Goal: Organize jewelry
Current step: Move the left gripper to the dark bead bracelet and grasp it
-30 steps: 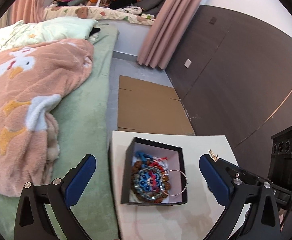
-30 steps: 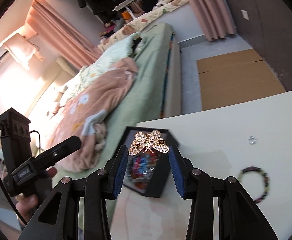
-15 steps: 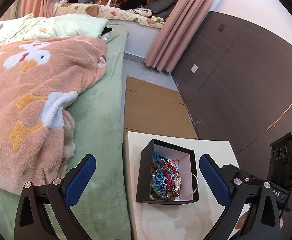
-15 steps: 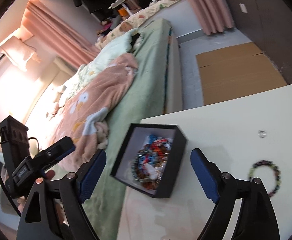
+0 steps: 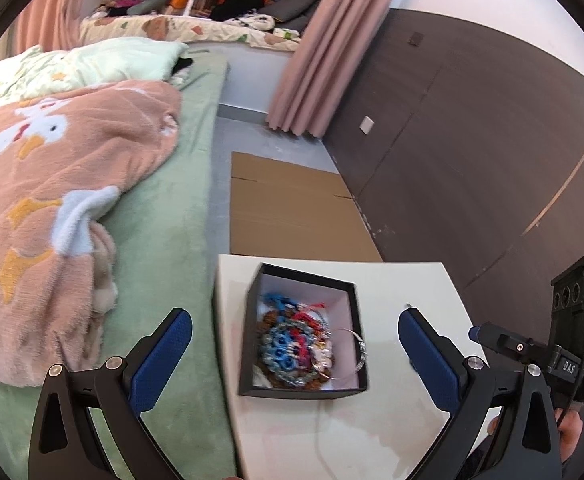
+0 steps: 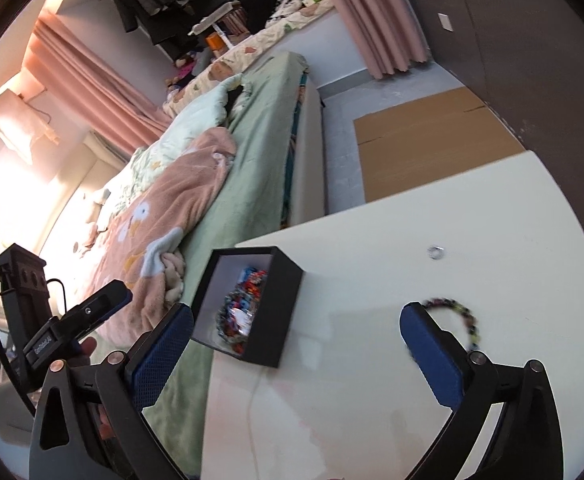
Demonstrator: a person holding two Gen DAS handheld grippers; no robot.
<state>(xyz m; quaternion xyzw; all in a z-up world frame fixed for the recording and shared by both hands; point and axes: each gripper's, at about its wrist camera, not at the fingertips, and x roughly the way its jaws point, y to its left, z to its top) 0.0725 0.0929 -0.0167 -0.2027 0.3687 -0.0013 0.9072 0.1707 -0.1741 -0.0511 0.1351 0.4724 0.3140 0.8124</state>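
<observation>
Both grippers, left (image 5: pixel 295 354) and right (image 6: pixel 296 344), hover spread-fingered and empty; the beaded bracelet (image 6: pixel 458 316) likely goes next into the black box (image 6: pixel 269 312)

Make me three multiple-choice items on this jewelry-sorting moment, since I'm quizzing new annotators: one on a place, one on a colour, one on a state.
1. Where does the beaded bracelet lie?
A. inside the box
B. on the white table, apart from the box
C. on the bed

2. What colour is the outside of the jewelry box?
A. black
B. pink
C. green

3. How does the right gripper stand?
A. shut on a brooch
B. shut on the bracelet
C. open and holding nothing

Answers:
1. B: the right wrist view shows the bracelet on the bare table, off to the box's right, near the small silver ring.
2. A: its walls are black in both views, with a pale lining inside.
3. C: its blue pads stand wide apart with nothing between them.
</observation>
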